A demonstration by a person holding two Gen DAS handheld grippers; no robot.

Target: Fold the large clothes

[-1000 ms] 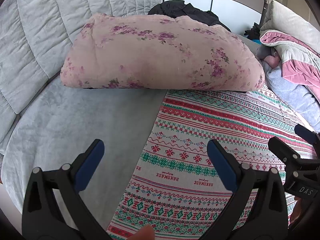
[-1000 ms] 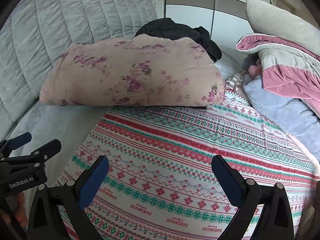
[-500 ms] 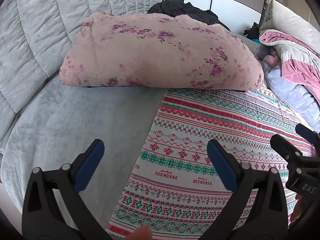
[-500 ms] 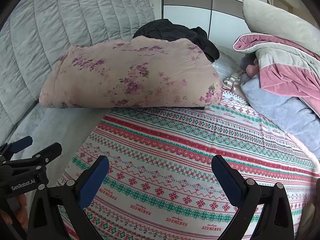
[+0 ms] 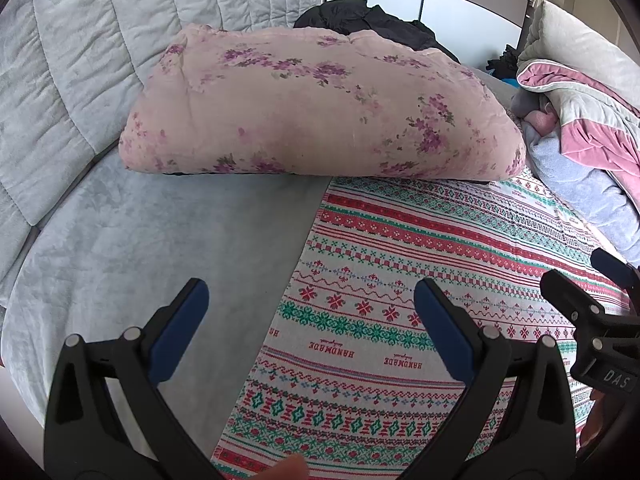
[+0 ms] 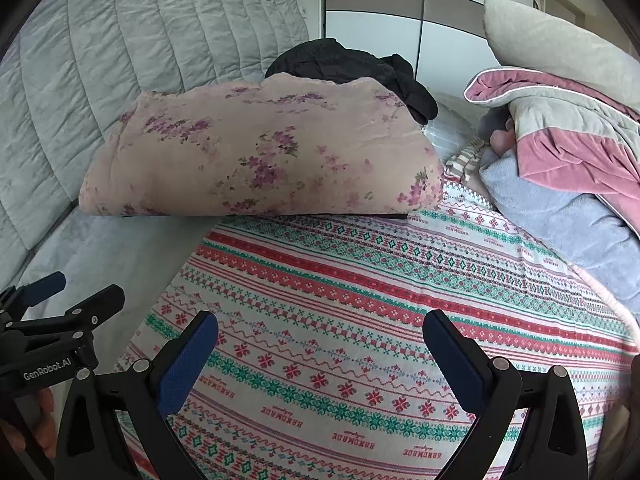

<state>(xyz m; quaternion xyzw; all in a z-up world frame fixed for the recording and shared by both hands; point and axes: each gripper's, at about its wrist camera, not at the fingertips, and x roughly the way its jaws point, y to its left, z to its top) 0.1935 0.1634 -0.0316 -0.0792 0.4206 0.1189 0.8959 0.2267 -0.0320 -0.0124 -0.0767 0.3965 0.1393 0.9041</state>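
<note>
A large white cloth with red and green knit-style stripes lies spread flat on the grey bed; it also fills the right wrist view. My left gripper is open and empty, hovering over the cloth's left edge. My right gripper is open and empty above the cloth's middle. Each gripper shows at the side of the other's view: the right one, the left one.
A folded pink floral quilt lies across the far end of the cloth. Black clothes sit behind it. A pile of pink, grey and blue bedding lies at the right. A grey quilted headboard stands at the left.
Both grippers have drifted slightly; the view has shifted a little. Both stay open and empty. The cloth has not moved.
</note>
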